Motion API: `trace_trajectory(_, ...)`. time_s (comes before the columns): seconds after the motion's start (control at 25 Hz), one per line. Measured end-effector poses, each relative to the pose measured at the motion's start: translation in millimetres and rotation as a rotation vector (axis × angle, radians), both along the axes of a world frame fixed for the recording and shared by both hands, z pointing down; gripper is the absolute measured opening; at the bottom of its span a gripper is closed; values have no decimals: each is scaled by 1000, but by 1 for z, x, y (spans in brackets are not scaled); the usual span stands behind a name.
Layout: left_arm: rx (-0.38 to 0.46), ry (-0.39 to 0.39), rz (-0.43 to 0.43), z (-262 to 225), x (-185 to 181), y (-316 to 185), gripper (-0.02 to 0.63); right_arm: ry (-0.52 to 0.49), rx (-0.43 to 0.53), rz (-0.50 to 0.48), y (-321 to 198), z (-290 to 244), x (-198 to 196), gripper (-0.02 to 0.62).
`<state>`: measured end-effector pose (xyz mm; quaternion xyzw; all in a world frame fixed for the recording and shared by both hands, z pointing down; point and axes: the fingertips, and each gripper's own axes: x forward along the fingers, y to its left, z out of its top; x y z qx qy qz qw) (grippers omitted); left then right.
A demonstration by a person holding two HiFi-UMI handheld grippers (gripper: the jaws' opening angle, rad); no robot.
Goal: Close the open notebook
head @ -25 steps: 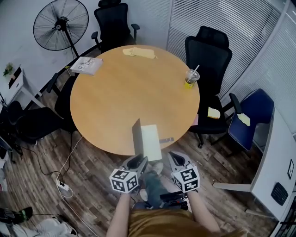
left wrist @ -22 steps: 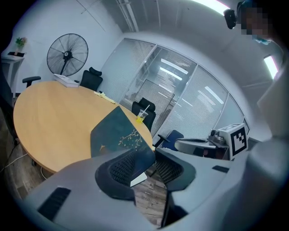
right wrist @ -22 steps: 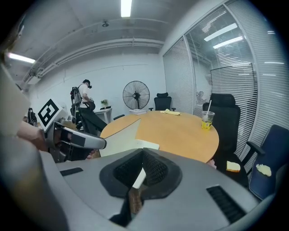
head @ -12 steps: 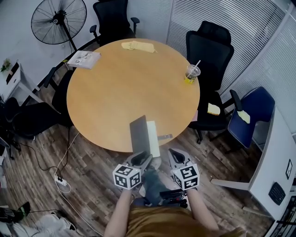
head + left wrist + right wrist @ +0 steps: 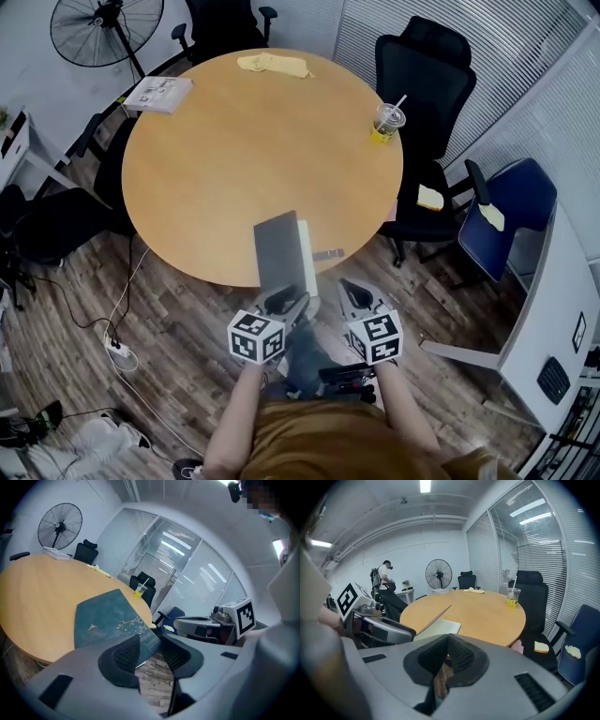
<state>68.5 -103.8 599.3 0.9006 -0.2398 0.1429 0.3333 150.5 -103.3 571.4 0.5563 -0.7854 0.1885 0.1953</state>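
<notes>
The notebook [image 5: 278, 248] lies at the lower edge of the round desk [image 5: 206, 159], low centre in the head view. Its long axis runs from that edge up toward the desk's middle. Its dark teal cover stands half raised, leaning right over the white pages. The left tool [image 5: 150, 645] has just been opening its jaws; they stand wide, with the cover's near corner showing in the gap, unpressed. The right tool [image 5: 446, 643] is closed and empty.
</notes>
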Motion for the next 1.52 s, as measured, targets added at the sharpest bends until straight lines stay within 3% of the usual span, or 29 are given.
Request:
trace_trajectory(0.2, -11, -14, 22, 10, 8, 0, 158, 2, -25, 6, 0, 11, 6, 12)
trace_trajectory(0.24, -12, -24, 11, 13, 7, -1, 144, 2, -31, 9, 0, 13, 7, 12)
trace_trajectory(0.28, -11, -37, -3, 15, 6, -3, 59, 1, -36, 10, 0, 15, 7, 12)
trace_trajectory(0.32, -10, -49, -12, 18, 5, -6, 52, 0, -40, 11, -1, 17, 7, 12)
trace_trajectory(0.76, -91, -135, -33, 60, 4, -17, 54, -9, -88, 17, -11, 37, 15, 12)
trace_trajectory(0.96, -132, -131, -72, 68, -2, -21, 52, -6, -99, 4, -16, 41, 13, 12)
trace_trajectory(1.28, -79, -102, -121, 46, -13, -35, 52, -8, -64, -10, -23, 29, 6, 12)
trace_trajectory(1.52, 12, -54, -189, 3, -31, -45, 35, -10, 8, -24, -23, 0, -8, 12)
